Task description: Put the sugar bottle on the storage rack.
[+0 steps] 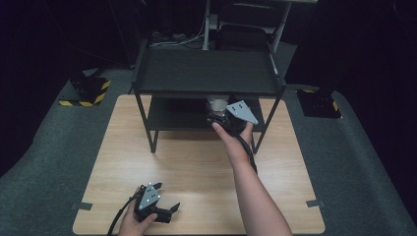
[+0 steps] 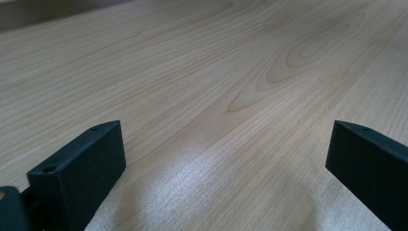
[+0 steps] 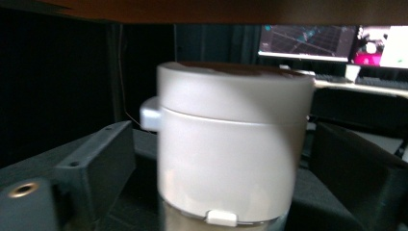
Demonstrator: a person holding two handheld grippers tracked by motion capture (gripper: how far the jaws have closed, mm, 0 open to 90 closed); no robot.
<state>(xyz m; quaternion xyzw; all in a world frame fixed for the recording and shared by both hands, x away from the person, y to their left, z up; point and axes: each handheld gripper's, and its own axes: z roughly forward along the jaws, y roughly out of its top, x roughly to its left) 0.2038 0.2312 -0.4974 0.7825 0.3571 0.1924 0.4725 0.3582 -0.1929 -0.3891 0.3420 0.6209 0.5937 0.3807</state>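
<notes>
Where your right tool [image 1: 222,117] reaches under the black metal shelf rack [image 1: 206,73], a white round plastic container with a flip lid [image 3: 231,144] stands on the lower shelf [image 1: 169,115]. It sits between the spread jaws, which stand a little off its sides. Your left tool [image 1: 169,210] rests spread on the light wooden counter [image 1: 196,162], well apart from the container.

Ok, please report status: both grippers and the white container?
Left gripper open, resting on table. Right gripper open around white container on lower shelf. Top shelf close overhead.
</notes>
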